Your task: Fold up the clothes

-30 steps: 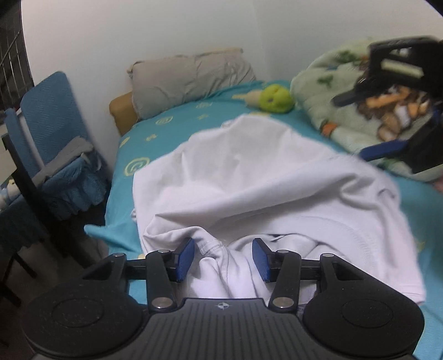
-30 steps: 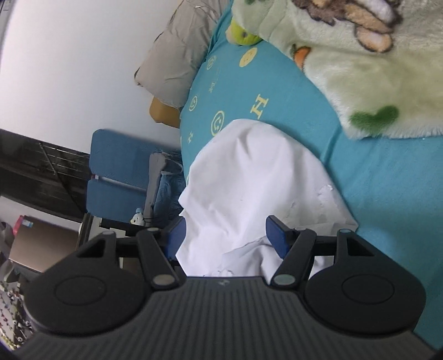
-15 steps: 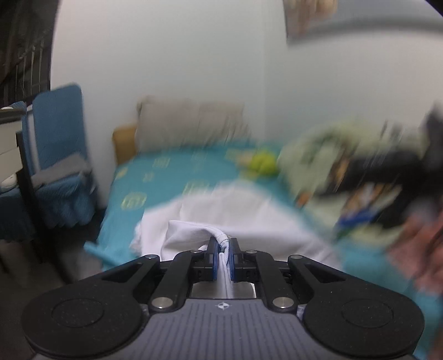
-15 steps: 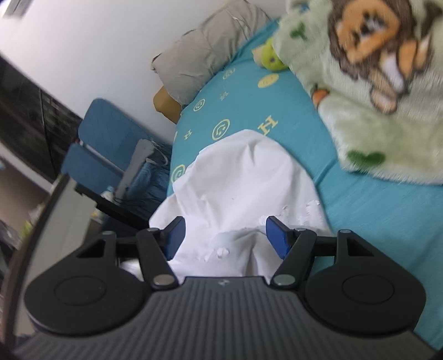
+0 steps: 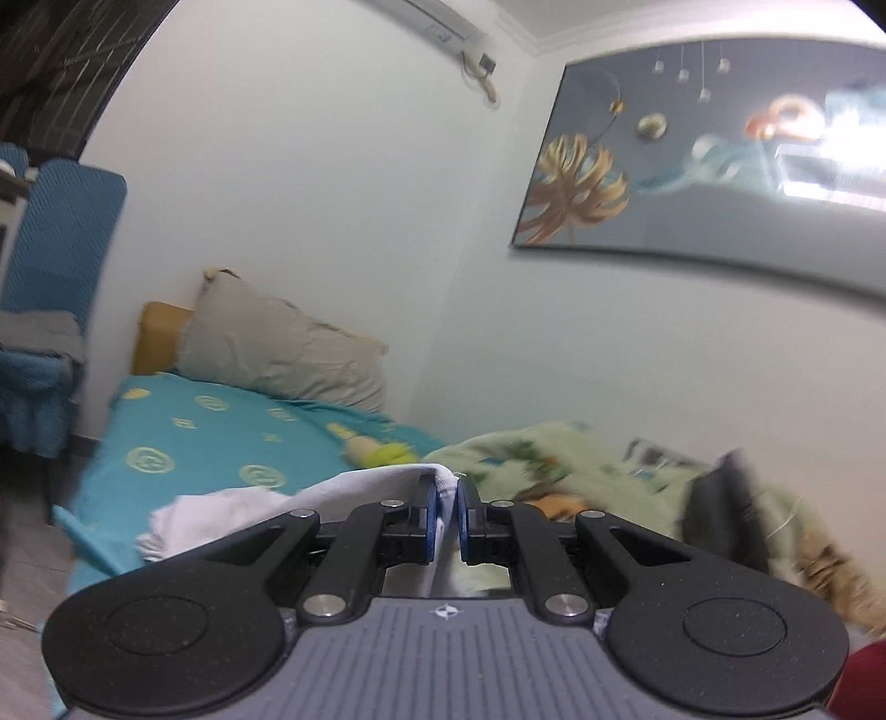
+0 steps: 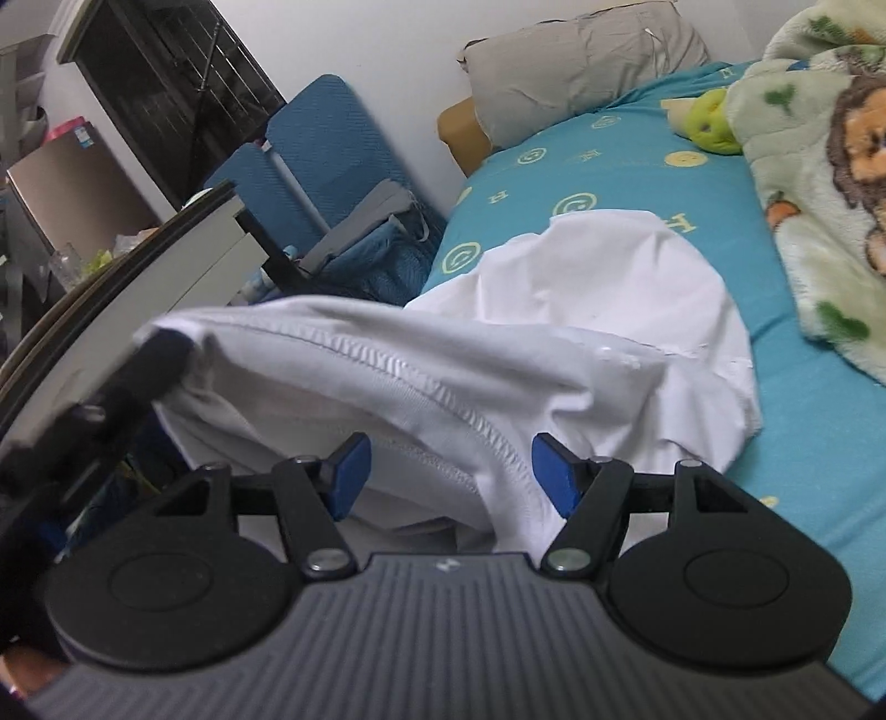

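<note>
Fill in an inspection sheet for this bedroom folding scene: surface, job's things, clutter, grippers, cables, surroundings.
Surface: bed with a teal patterned sheet.
Job's things: white garment, one hemmed edge lifted off the bed, the rest lying rumpled on the sheet.
Clutter: green fleece blanket, green soft toy, grey pillow.
Grippers: left hand-held gripper shut on the garment's edge; right hand-held gripper open, hem lying between its fingers, not pinched.
Cables: nothing seen on the bed; a cord hangs from the air conditioner.
Surroundings: blue chair with grey cloth, framed picture, white walls.
</note>
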A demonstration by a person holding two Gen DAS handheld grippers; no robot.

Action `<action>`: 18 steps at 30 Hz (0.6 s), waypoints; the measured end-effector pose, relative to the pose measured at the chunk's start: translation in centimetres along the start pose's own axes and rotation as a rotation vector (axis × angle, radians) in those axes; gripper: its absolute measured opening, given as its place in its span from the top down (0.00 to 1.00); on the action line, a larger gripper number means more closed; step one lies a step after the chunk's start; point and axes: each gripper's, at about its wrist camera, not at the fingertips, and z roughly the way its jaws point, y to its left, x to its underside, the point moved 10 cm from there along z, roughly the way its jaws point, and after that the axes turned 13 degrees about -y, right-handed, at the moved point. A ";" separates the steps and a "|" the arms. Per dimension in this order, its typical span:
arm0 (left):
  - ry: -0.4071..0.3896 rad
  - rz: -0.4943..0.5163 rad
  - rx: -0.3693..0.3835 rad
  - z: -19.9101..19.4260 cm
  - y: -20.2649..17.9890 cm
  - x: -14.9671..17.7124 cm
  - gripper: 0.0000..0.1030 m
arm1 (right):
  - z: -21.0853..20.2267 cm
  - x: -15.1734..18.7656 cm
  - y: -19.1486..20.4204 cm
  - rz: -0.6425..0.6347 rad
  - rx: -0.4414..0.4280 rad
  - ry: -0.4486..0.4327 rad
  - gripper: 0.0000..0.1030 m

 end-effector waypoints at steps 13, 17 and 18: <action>-0.055 -0.057 -0.081 0.4 2.8 -0.6 0.93 | -2.2 -1.7 -5.7 0.015 0.232 0.040 0.34; -0.050 -0.048 -0.071 0.5 2.6 -0.4 0.93 | -5.4 -5.8 -5.3 -0.073 0.223 -0.071 0.34; -0.048 -0.043 -0.065 0.6 2.4 -0.3 0.93 | -5.9 -6.5 -5.4 -0.102 0.229 -0.086 0.34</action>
